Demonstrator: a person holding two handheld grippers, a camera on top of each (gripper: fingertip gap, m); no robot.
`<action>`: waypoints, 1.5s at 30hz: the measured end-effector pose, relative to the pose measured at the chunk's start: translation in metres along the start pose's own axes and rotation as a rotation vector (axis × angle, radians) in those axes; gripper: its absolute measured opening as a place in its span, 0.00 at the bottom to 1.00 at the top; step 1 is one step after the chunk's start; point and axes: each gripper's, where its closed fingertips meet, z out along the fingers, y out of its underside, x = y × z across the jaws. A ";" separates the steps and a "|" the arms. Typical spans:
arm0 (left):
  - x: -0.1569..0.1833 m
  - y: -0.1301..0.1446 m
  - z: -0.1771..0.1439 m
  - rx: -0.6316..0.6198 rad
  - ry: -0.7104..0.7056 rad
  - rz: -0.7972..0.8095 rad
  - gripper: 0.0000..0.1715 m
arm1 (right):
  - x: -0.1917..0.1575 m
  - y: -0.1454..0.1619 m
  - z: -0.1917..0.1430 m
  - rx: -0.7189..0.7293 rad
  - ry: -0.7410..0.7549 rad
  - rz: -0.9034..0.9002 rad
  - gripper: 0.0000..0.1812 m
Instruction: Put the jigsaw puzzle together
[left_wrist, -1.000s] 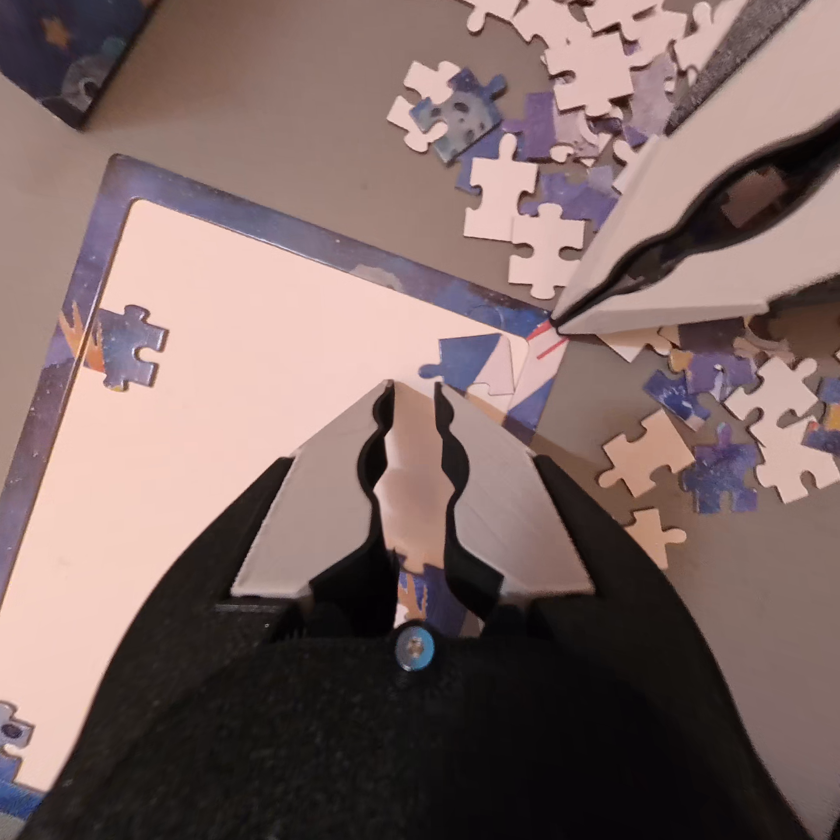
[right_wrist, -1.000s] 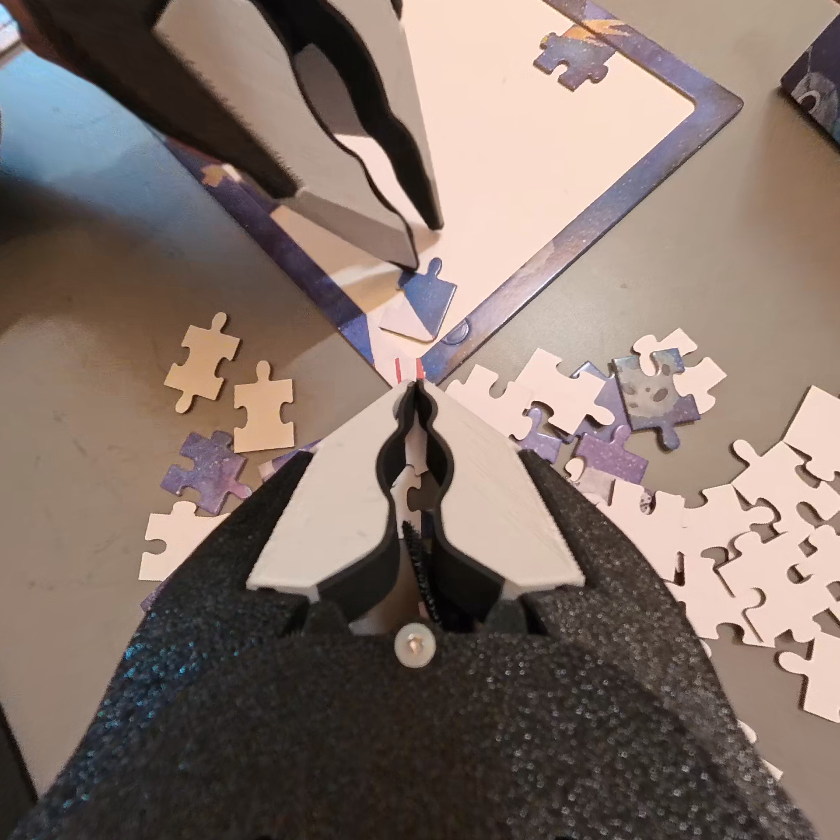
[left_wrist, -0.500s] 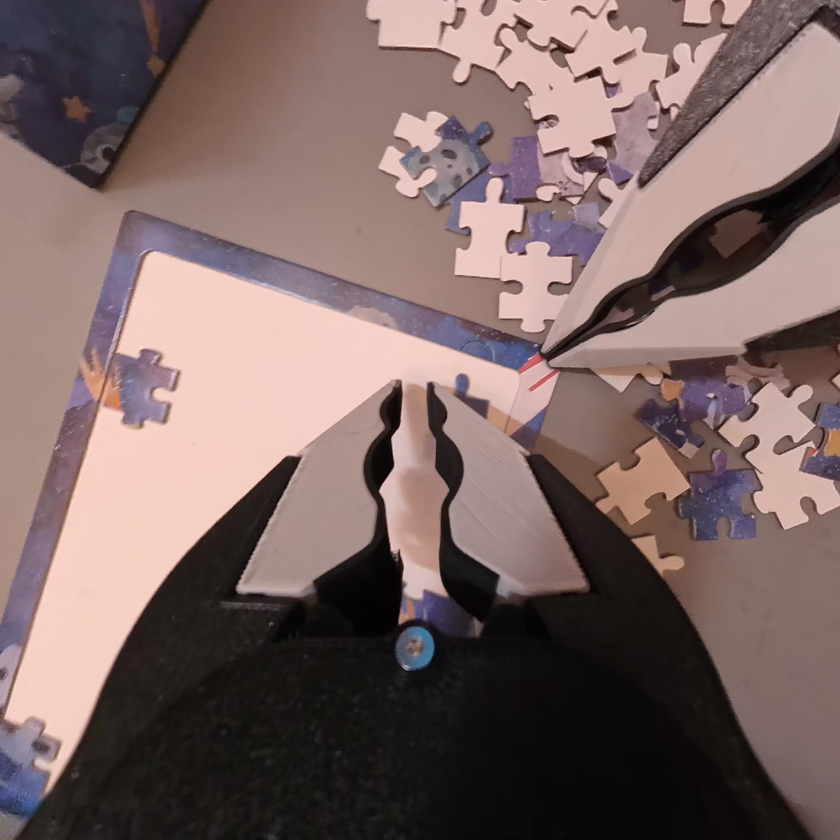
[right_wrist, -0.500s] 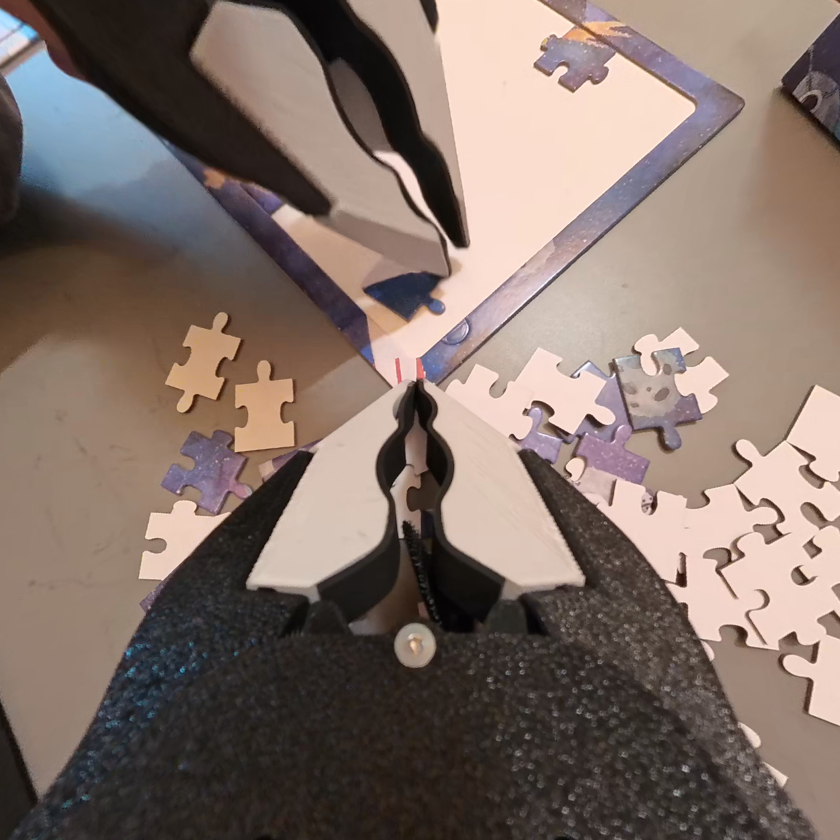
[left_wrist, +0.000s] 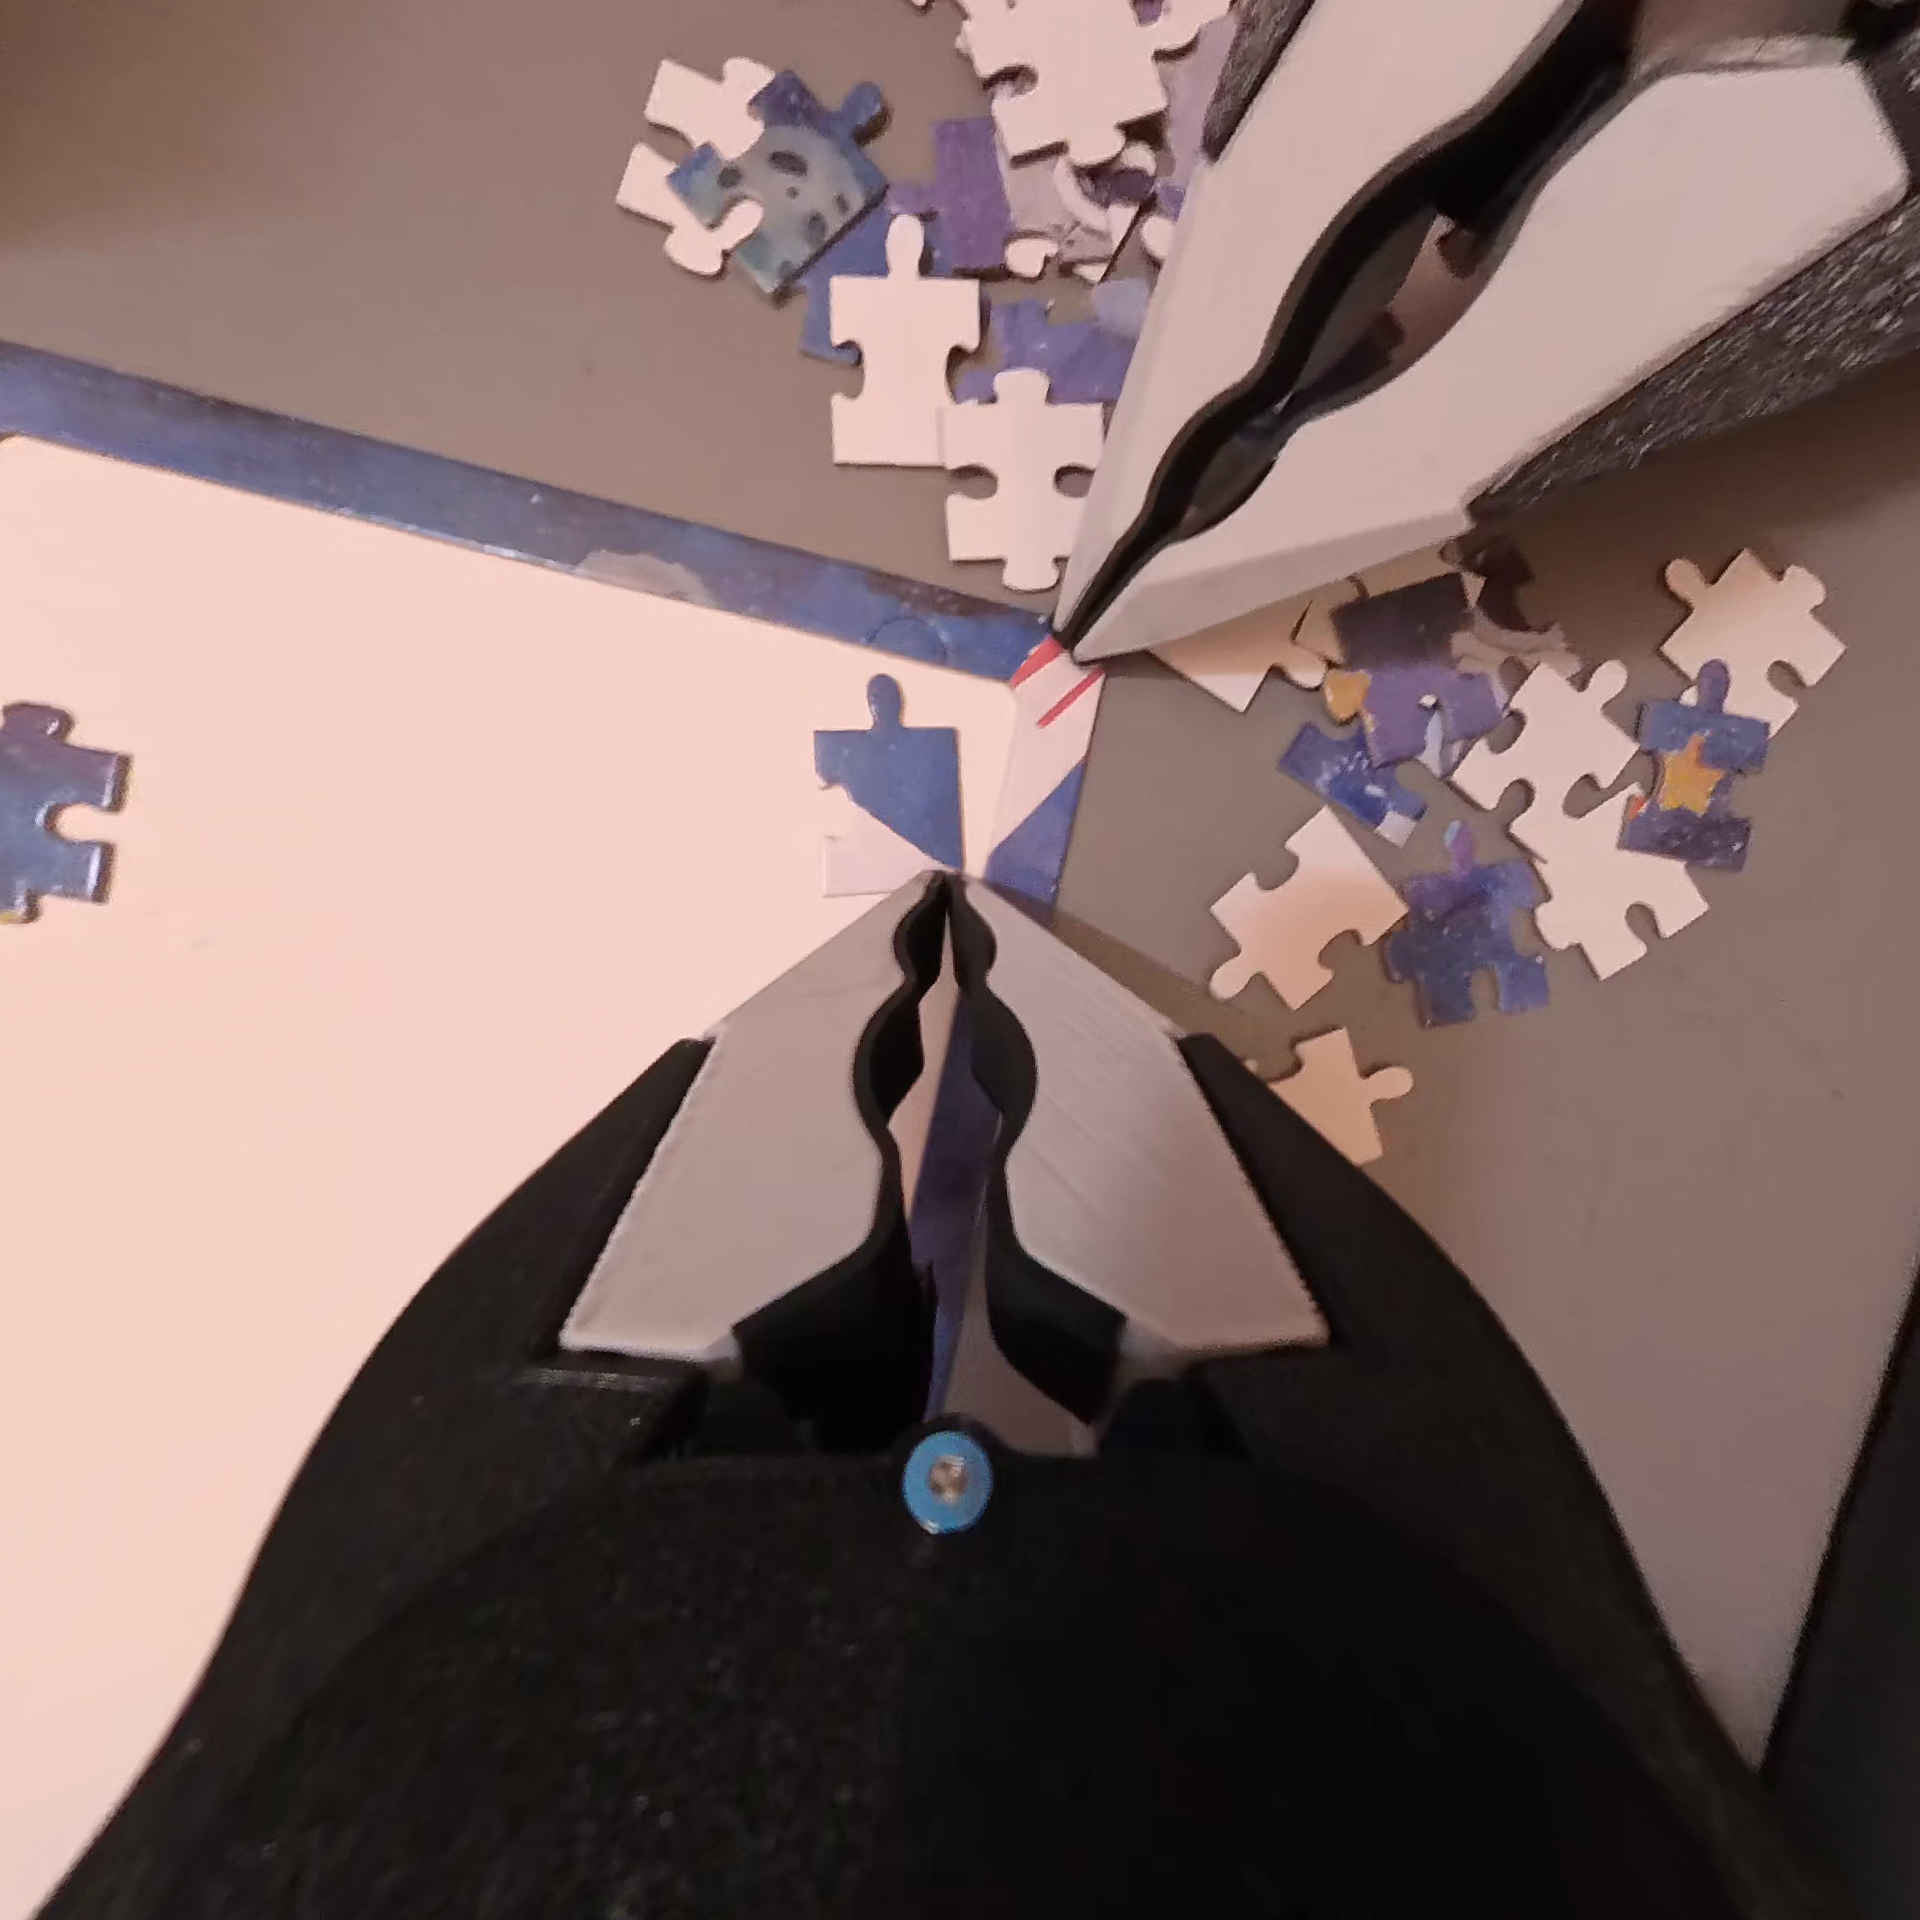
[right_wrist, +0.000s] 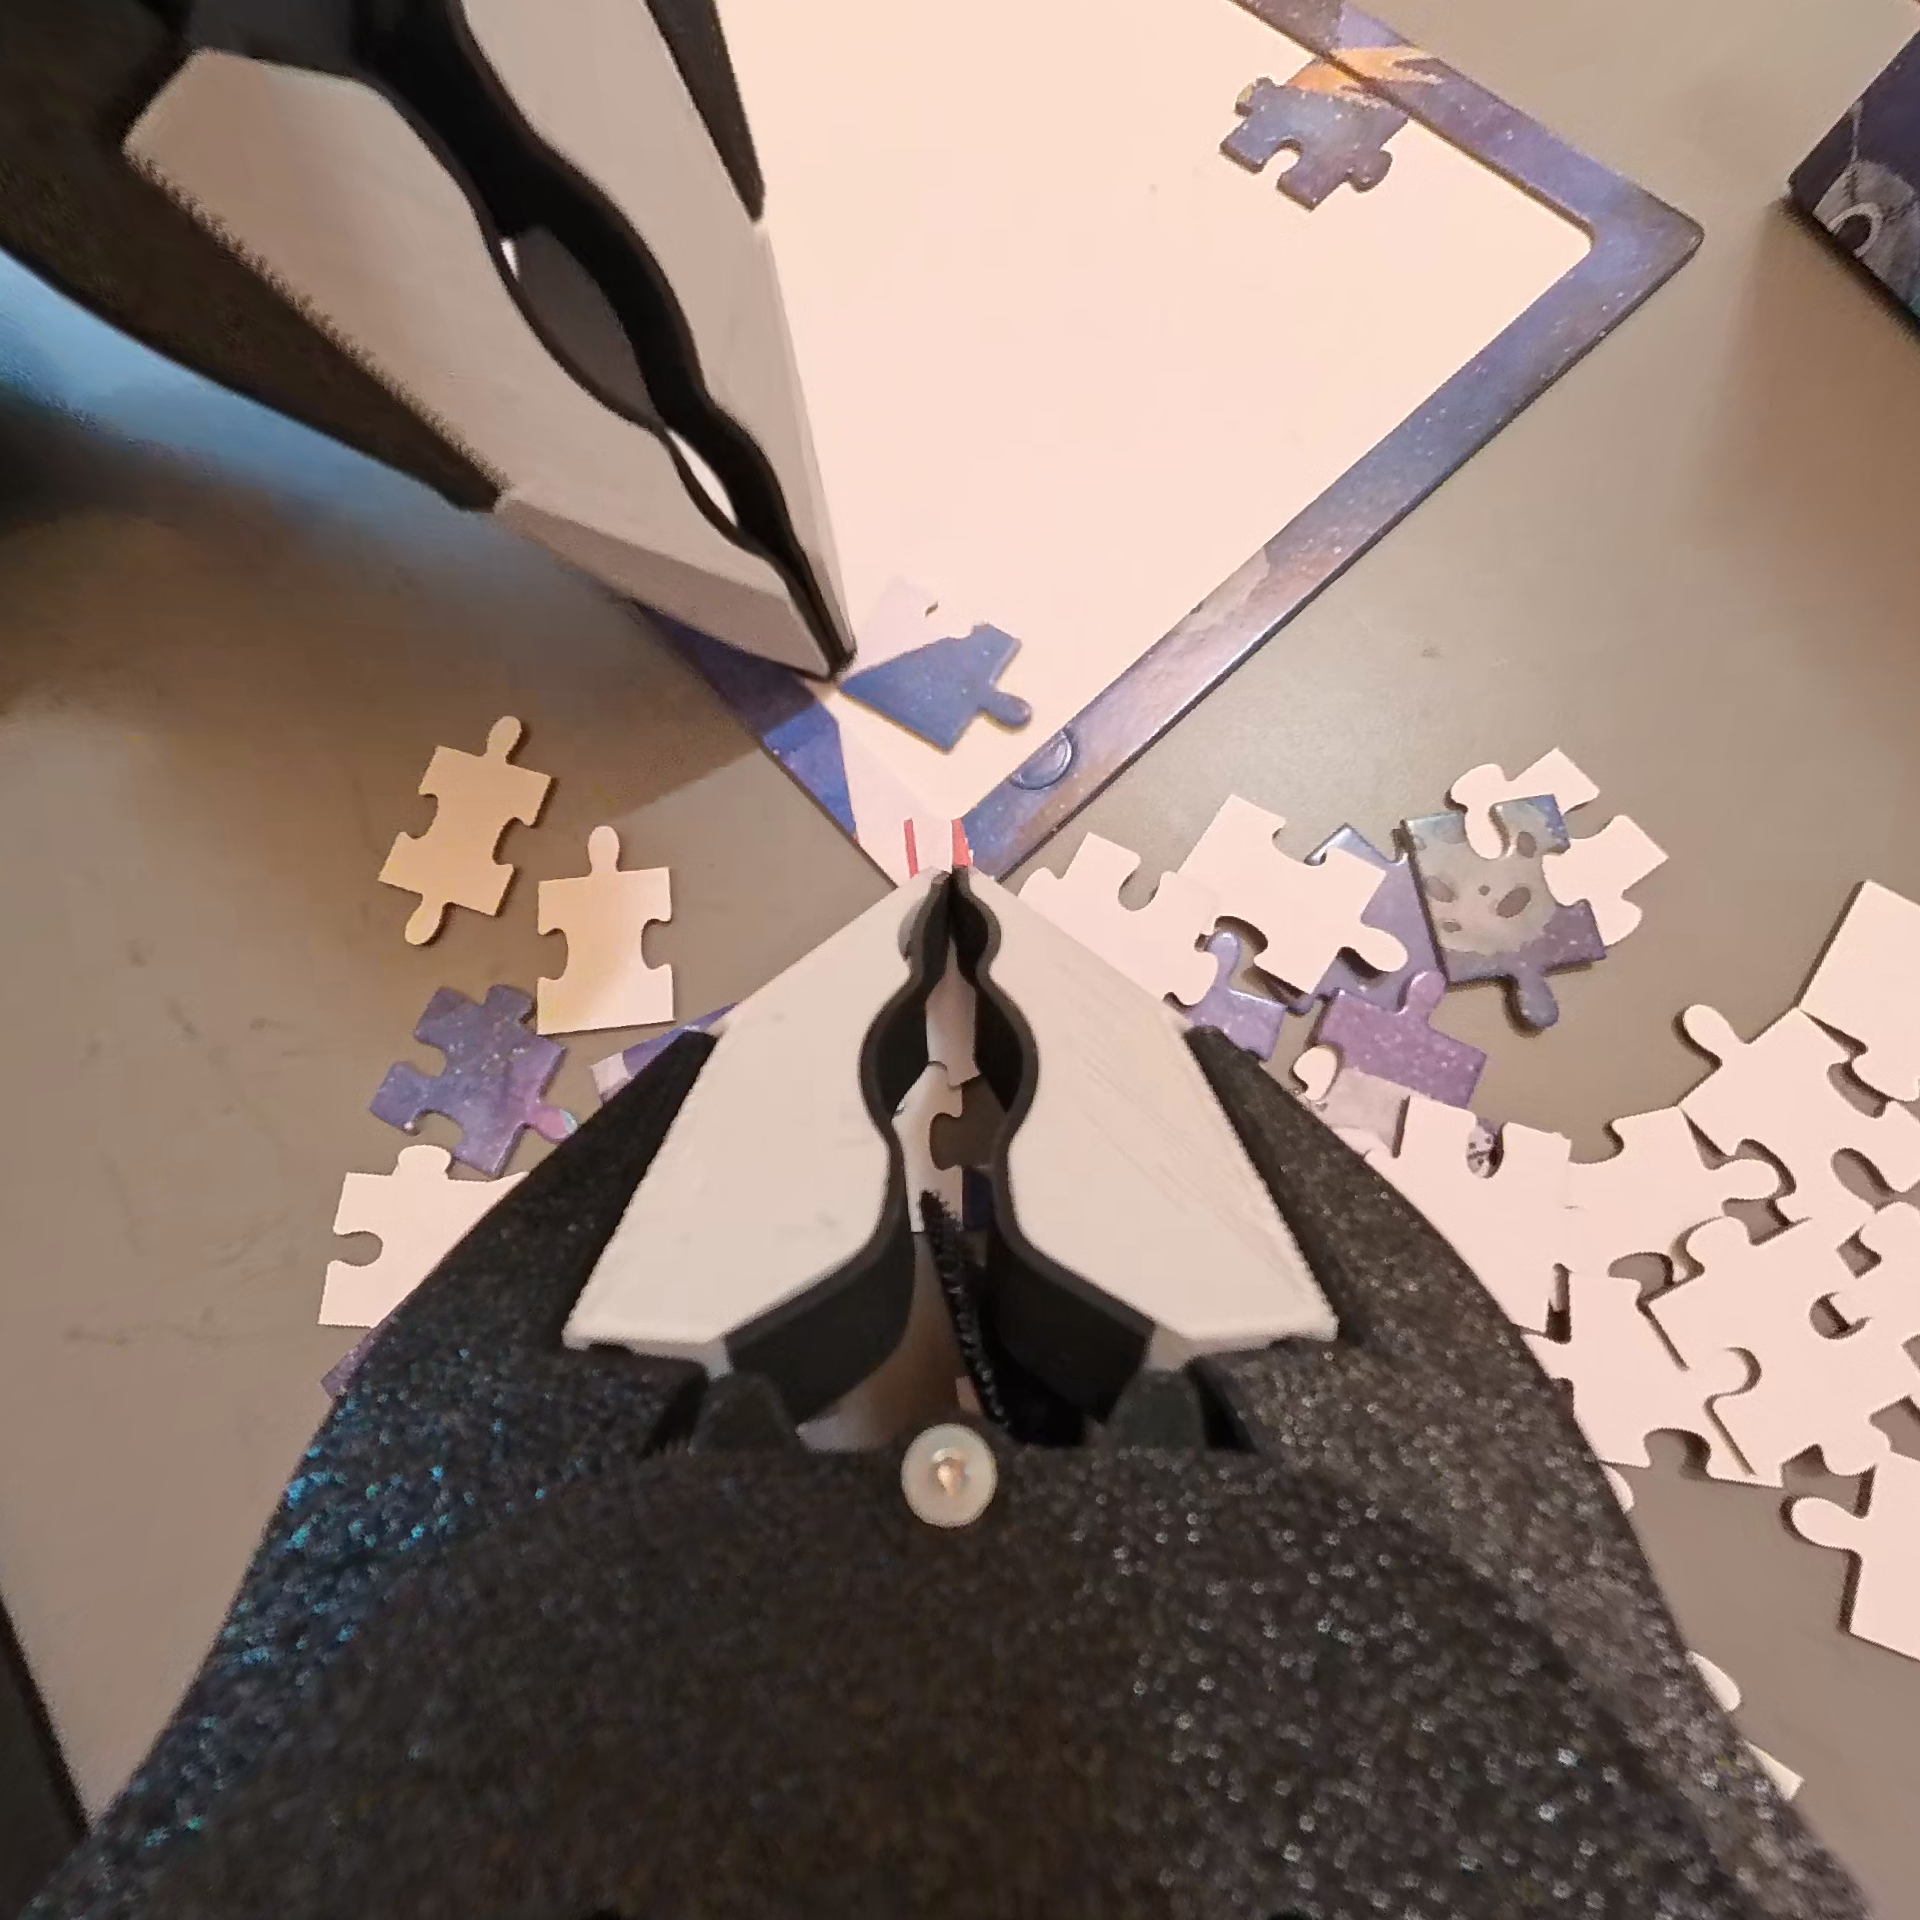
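Note:
The puzzle frame (left_wrist: 312, 457) has a blue border around a pale board; it also shows in the right wrist view (right_wrist: 1455, 395). A blue-and-white corner piece (left_wrist: 904, 779) lies on the board in the corner with red stripes, also seen in the right wrist view (right_wrist: 935, 681). My left gripper (left_wrist: 940, 881) is shut and empty, its tip touching that piece's near edge; the right wrist view shows it from the side (right_wrist: 836, 665). My right gripper (right_wrist: 948, 881) is shut and empty, its tip at the frame's striped corner (right_wrist: 935, 836); it also appears in the left wrist view (left_wrist: 1070, 634).
Another blue piece (left_wrist: 52, 800) sits at the frame's far edge. Loose pieces, many face down, lie on the grey table in a heap (right_wrist: 1766, 1247) right of the frame, with a few more (right_wrist: 468, 831) on the other side. A dark blue box (right_wrist: 1870, 208) stands beyond the frame. About 5 centimeters separates my left fingertips from my right.
My left gripper has closed from open to shut and moved toward the striped corner. The corner piece has shifted and turned on the board. My right gripper has stayed put.

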 end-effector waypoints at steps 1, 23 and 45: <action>0.003 -0.003 0.002 0.009 0.010 -0.003 0.00 | 0.000 0.000 0.000 0.000 0.000 -0.001 0.00; -0.011 -0.021 0.011 0.115 -0.065 -0.116 0.14 | 0.001 0.000 -0.001 0.003 0.007 -0.003 0.00; -0.011 -0.025 0.013 0.171 -0.107 -0.165 0.17 | 0.001 0.001 -0.001 0.008 0.004 -0.001 0.00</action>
